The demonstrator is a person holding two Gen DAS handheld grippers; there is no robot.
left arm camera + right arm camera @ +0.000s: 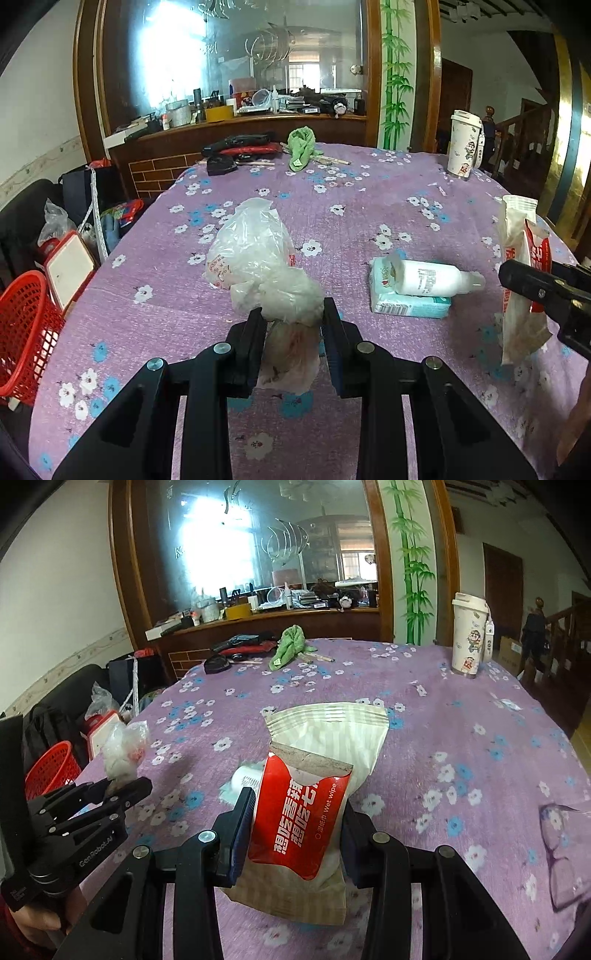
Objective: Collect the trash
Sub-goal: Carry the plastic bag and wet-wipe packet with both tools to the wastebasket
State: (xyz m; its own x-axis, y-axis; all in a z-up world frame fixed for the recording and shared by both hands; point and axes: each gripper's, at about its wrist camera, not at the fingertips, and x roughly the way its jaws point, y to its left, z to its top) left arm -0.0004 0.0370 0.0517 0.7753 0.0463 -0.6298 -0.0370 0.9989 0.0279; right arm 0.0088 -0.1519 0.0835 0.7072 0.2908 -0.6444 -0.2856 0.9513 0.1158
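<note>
Purple floral tablecloth (369,206): one bottle (432,282) on one tissue pack (406,304), centre right; one cup (464,147) upper right; one green rag (301,147) at top. Left gripper (293,325) clamps one crumpled plastic bag (258,258), centre. Right gripper (297,823) clamps two wrappers (306,812), hiding most of the bottle. Red basket (22,332) cut off, left edge.

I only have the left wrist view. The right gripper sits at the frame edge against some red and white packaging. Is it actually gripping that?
Observer: Yes. In the right wrist view, the right gripper is shut on a red wet wipe packet, with a beige striped pouch clamped behind it.
Operator: Anything on the table I'm missing?
Observer: A pair of glasses lies on the tablecloth, to the right of that gripper.
</note>
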